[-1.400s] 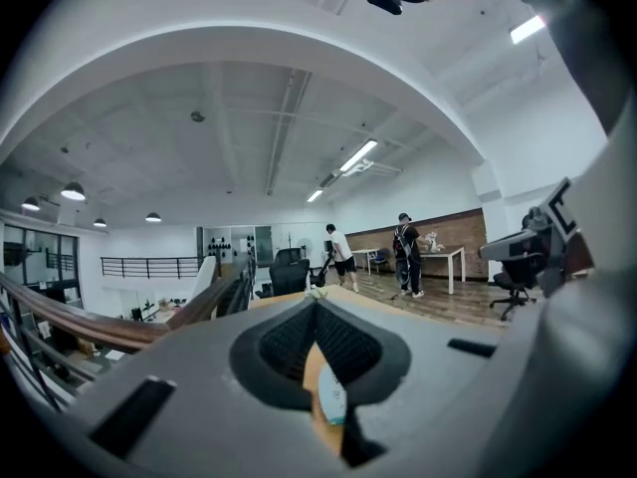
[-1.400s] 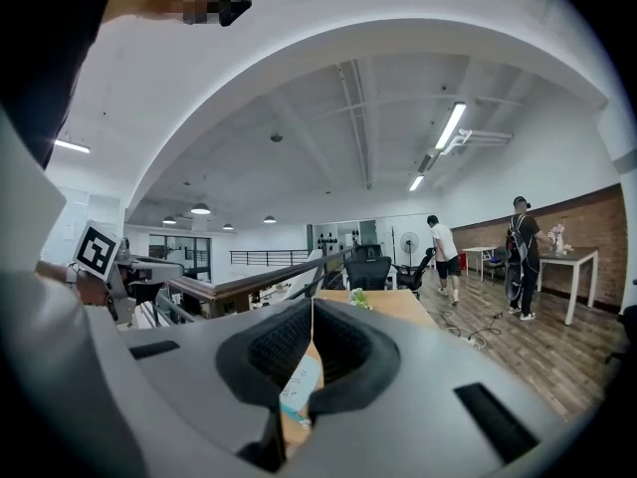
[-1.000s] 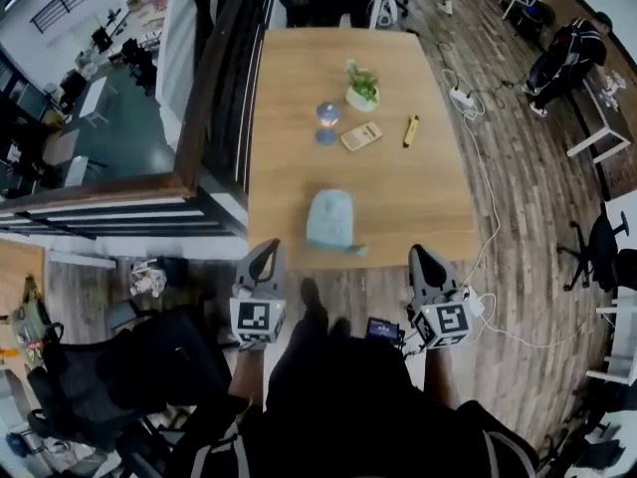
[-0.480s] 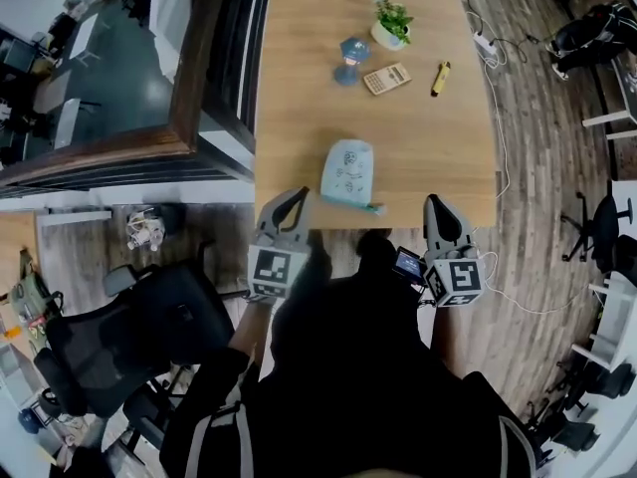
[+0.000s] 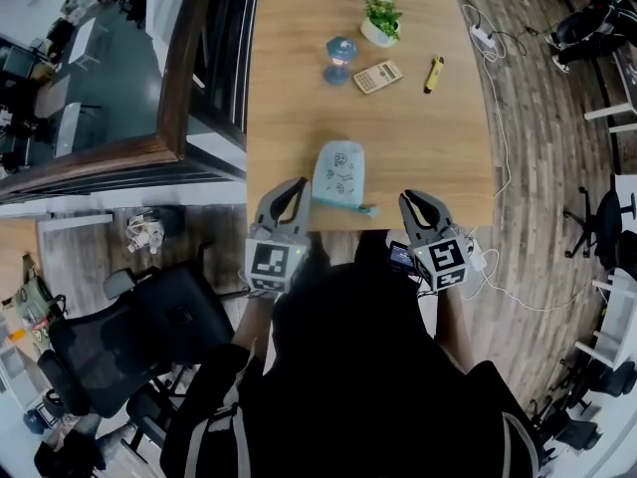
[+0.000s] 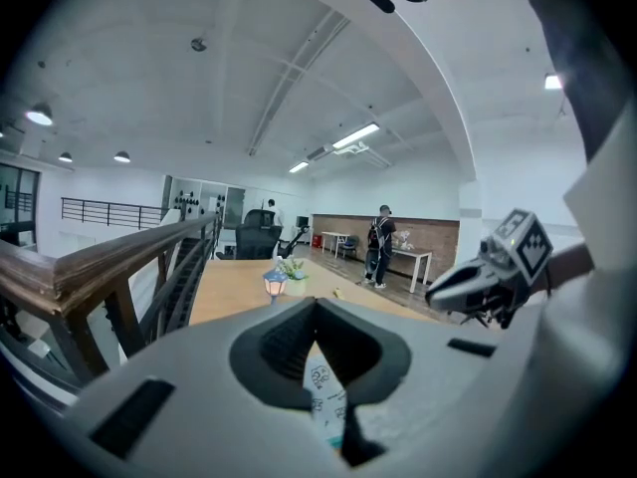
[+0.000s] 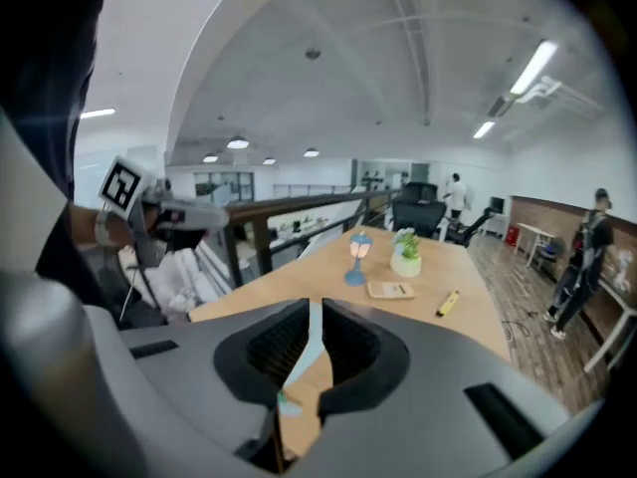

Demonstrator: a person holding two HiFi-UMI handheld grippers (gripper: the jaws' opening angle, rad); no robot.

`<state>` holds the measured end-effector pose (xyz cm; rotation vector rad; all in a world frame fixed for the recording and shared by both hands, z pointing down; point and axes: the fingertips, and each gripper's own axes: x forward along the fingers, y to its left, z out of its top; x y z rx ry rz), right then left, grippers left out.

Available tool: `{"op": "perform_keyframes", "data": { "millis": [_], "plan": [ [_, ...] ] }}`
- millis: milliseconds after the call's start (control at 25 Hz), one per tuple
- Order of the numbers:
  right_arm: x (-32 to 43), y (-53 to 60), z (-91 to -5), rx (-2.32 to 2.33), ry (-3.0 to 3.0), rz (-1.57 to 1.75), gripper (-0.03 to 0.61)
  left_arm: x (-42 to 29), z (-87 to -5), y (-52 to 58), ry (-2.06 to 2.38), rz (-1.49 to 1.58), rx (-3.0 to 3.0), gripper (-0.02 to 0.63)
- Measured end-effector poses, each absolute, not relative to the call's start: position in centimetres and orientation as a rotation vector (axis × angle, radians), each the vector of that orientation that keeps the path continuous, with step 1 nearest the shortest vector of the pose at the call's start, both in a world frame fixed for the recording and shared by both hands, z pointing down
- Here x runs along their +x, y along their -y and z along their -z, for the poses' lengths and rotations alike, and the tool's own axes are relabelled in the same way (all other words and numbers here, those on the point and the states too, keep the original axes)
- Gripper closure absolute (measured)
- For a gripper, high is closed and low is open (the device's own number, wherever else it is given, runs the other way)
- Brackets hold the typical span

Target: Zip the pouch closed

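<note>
The light blue pouch (image 5: 338,172) lies flat near the front edge of the wooden table (image 5: 418,147), its teal zipper edge (image 5: 343,205) toward me. My left gripper (image 5: 292,189) hovers at the table's edge just left of the pouch, jaws shut and empty. My right gripper (image 5: 411,199) is a short way to the right of the zipper end, also shut and empty. In the left gripper view the pouch (image 6: 323,401) shows low ahead beyond the shut left gripper (image 6: 317,312). The right gripper view has the pouch (image 7: 309,352) beyond the closed right gripper (image 7: 314,312).
Farther back on the table stand a small blue lantern (image 5: 339,58), a potted plant (image 5: 379,20), a calculator (image 5: 377,76) and a yellow marker (image 5: 434,74). A wooden railing (image 5: 174,118) runs along the left. A black office chair (image 5: 129,337) is at my left.
Both grippers have come down and closer to the table's front edge and the pouch. The right one has shifted inward toward the zipper end. Both stayed shut.
</note>
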<state>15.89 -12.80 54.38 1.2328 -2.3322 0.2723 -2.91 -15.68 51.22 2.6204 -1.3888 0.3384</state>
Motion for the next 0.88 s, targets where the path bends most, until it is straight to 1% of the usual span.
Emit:
{"op": "perform_keyframes", "data": {
  "millis": [40, 80, 120, 280, 400, 560, 880],
  "plan": [
    [15.2, 12.1, -56.7, 1.106, 2.291, -0.263, 0.512, -2.8, -51.3, 15.4, 1.381, -0.337, 2.616, 0.615],
    [14.7, 11.5, -59.1, 0.986, 2.239, -0.23, 0.391, -2.8, -51.5, 15.1, 1.372, -0.336, 2.607, 0.615],
    [14.3, 10.8, -61.5, 0.873, 2.178, -0.168, 0.359, -2.8, -51.6, 14.8, 1.362, -0.335, 2.596, 0.615],
    [14.2, 8.4, -70.2, 0.501, 1.931, 0.126, 0.359, -2.6, -52.2, 13.5, 1.318, -0.343, 2.592, 0.615],
    [14.1, 8.0, -74.0, 0.388, 1.856, 0.2, 0.379, -2.8, -52.4, 12.8, 1.3, -0.344, 2.597, 0.615],
    [13.8, 8.3, -76.4, 0.318, 1.793, 0.257, 0.387, -4.3, -52.6, 11.9, 1.322, -0.351, 2.581, 0.614],
    [13.4, 8.1, -78.1, 0.23, 1.735, 0.278, 0.388, -7.3, -52.8, 10.7, 1.389, -0.339, 2.544, 0.615]
  ]
}}
